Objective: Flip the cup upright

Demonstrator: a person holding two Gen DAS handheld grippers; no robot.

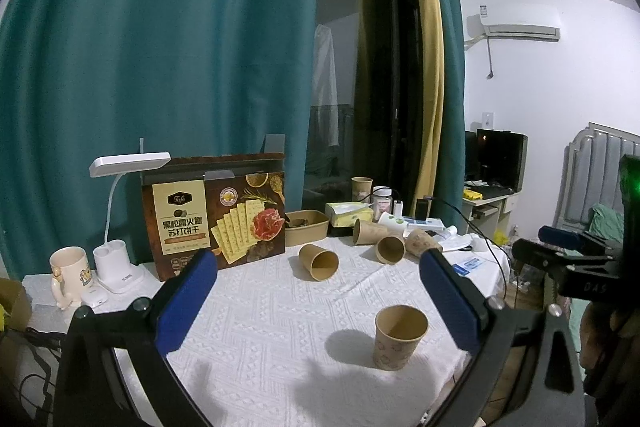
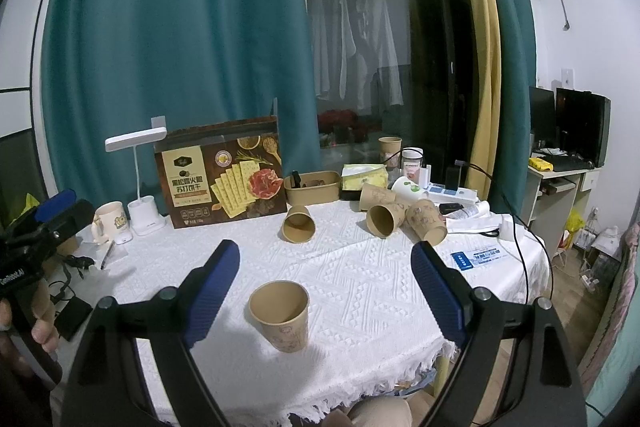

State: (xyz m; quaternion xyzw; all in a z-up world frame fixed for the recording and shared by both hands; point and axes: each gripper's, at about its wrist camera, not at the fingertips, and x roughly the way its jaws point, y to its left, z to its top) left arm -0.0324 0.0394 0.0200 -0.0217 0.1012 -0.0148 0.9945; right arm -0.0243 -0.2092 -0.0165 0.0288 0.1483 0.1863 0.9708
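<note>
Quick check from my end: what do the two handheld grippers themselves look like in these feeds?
Both match: the left gripper and the right gripper each have two black angular arms with round silver bolt heads, ending in long blue ribbed pads. The left unit's body, seen from the right wrist view, carries white "GenRobot.AI" lettering; the right unit's shows a green light. No sleeves show.

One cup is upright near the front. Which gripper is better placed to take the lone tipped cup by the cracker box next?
Probably the left gripper: the lone tipped cup lies straight ahead between its open fingers, mouth toward it. From the right gripper, also open, that cup sits left of centre.
</note>
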